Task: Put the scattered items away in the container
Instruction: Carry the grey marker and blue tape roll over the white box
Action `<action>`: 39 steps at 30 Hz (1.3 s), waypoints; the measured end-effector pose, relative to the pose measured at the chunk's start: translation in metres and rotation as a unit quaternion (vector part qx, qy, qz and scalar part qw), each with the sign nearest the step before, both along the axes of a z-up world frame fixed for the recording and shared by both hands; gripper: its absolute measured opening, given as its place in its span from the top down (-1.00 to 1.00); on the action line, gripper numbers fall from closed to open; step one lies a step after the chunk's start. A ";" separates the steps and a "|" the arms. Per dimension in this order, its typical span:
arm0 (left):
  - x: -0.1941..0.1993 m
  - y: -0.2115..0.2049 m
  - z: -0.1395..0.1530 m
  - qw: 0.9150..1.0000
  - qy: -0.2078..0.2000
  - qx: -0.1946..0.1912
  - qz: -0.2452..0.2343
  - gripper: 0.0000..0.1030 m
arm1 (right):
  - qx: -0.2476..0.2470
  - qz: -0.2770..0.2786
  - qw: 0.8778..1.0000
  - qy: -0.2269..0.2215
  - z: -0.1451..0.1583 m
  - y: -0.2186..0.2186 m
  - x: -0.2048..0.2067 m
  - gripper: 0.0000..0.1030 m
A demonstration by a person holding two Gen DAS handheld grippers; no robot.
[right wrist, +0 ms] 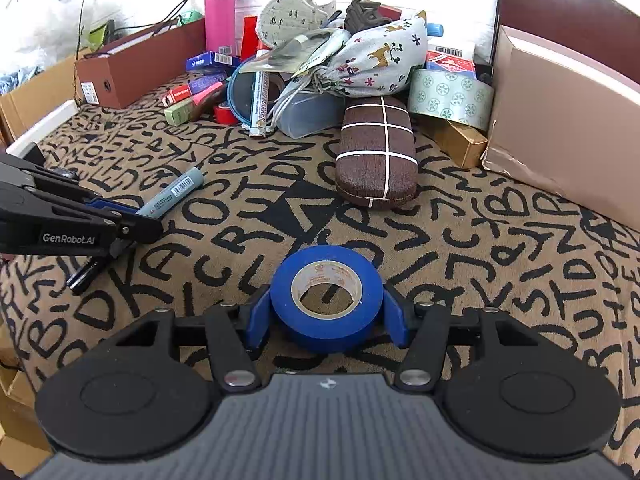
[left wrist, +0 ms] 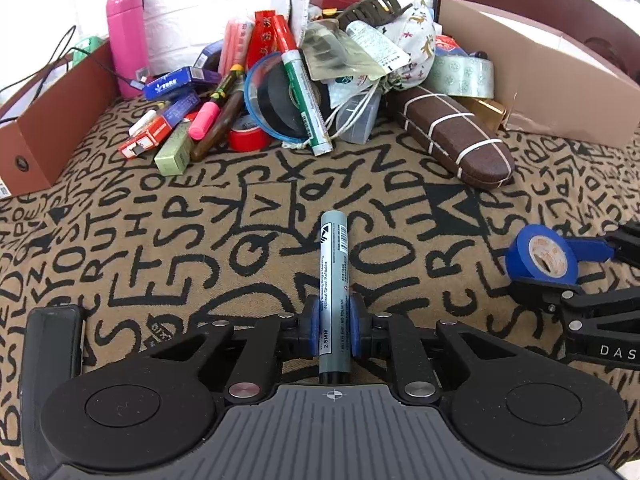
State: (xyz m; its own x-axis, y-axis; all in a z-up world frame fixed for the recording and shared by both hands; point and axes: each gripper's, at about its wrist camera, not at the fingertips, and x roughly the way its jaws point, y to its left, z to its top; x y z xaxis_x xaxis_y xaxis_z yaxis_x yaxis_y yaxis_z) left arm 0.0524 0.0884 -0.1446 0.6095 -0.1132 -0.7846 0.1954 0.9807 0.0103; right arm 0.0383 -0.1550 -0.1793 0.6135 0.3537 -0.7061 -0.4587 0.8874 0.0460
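Observation:
My left gripper point(left wrist: 335, 322) is shut on a grey marker point(left wrist: 335, 264), which points away over the lettered cloth point(left wrist: 160, 240). The marker also shows in the right wrist view point(right wrist: 172, 193), held by the left gripper point(right wrist: 132, 216) at the left. My right gripper point(right wrist: 327, 316) is shut on a blue tape roll point(right wrist: 326, 302) lying flat between its blue pads. In the left wrist view the roll point(left wrist: 542, 256) and right gripper point(left wrist: 560, 268) are at the right. A pile of items point(left wrist: 304, 80) lies at the back, between a brown box point(left wrist: 52, 128) and a tan box point(left wrist: 552, 80).
A brown glasses case point(right wrist: 376, 152) lies in front of the pile. A pink bottle point(right wrist: 220, 16) stands at the back left. A patterned tape roll point(right wrist: 450, 98) and a printed cloth bag point(right wrist: 376, 56) sit at the back right. A cardboard edge point(right wrist: 28, 96) is at the left.

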 end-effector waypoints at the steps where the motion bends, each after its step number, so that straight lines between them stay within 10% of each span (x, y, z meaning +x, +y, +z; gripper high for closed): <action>1: -0.001 -0.001 0.001 1.000 -0.001 -0.001 -0.001 0.80 | 0.005 0.004 1.000 0.002 0.001 -0.002 -0.001 -0.20; 12: 0.005 -0.048 0.048 0.997 -0.050 -0.027 -0.061 0.80 | 0.038 0.004 0.999 -0.035 0.044 -0.040 0.000 -0.20; 27: 0.121 -0.205 0.159 0.977 -0.117 -0.087 -0.154 0.79 | -0.015 -0.074 0.982 -0.174 0.164 -0.149 0.098 -0.20; 39: 0.230 -0.313 0.093 0.986 -0.022 -0.059 -0.151 0.79 | -0.095 -0.128 0.985 -0.062 0.106 -0.220 0.212 -0.20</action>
